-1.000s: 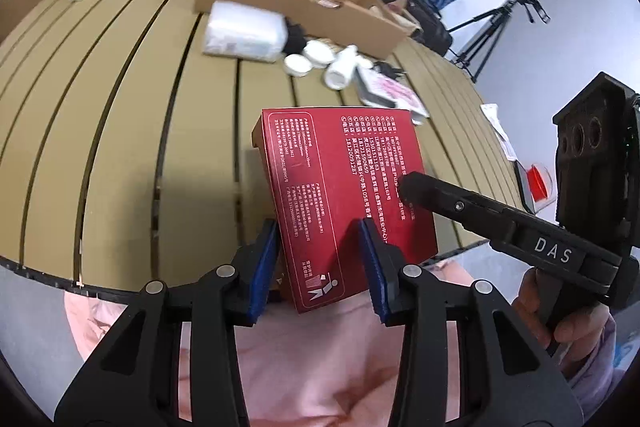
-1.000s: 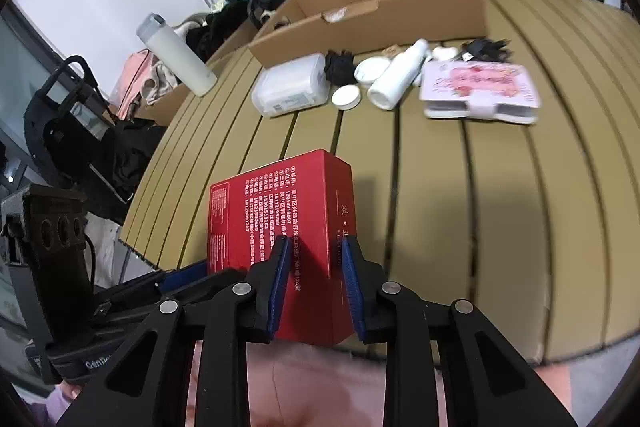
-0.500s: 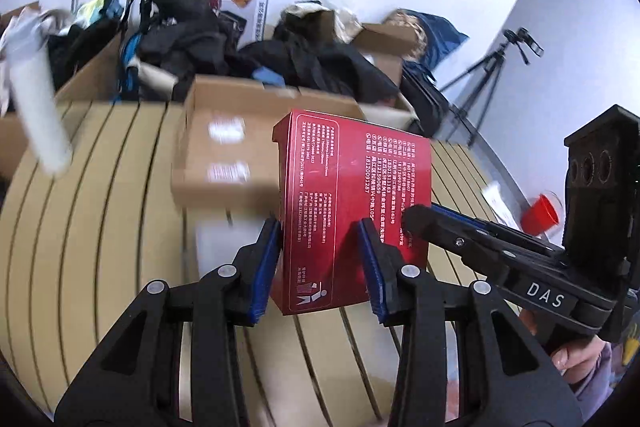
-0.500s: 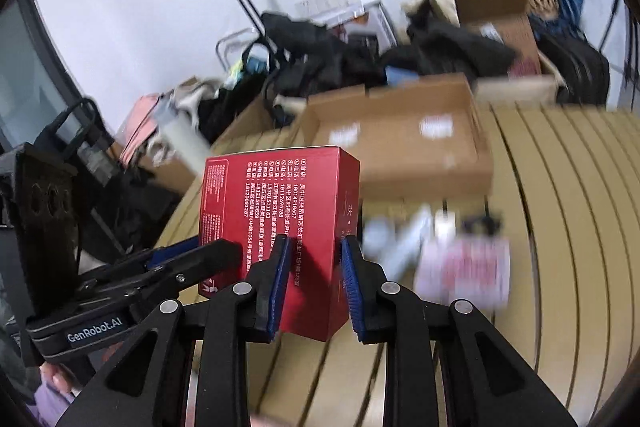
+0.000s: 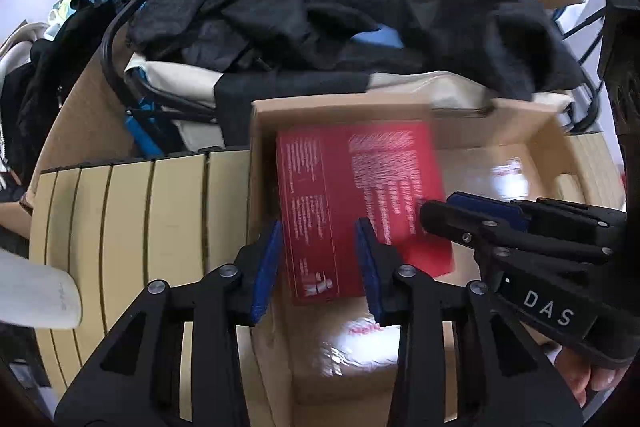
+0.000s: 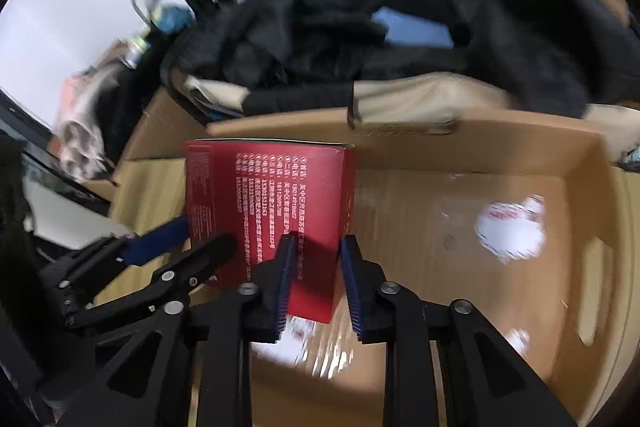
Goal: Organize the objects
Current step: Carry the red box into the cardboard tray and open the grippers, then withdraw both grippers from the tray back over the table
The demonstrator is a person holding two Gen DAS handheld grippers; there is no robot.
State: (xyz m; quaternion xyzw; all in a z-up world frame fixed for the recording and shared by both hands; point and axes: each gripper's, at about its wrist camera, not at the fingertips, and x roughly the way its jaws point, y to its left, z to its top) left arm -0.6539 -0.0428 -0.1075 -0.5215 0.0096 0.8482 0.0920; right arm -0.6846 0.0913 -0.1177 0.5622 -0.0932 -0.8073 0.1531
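Left wrist view: the left gripper (image 5: 318, 259) clamps the lower left corner of a red box (image 5: 360, 203), held upright over the open cardboard carton (image 5: 256, 155). The box's long axis runs straight ahead from the fingers. The right gripper (image 5: 436, 211) grips its right edge, equally near. The slatted table (image 5: 132, 223) lies left of the carton.

Right wrist view: the right gripper (image 6: 314, 279) pinches the box's near corner. Only this view shows the carton floor right of the box, bare except for a white label (image 6: 510, 227).

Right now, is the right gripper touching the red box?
Touching. The right wrist view shows the right gripper with both blue pads pressed against opposite faces of the red box, above the open cardboard box.
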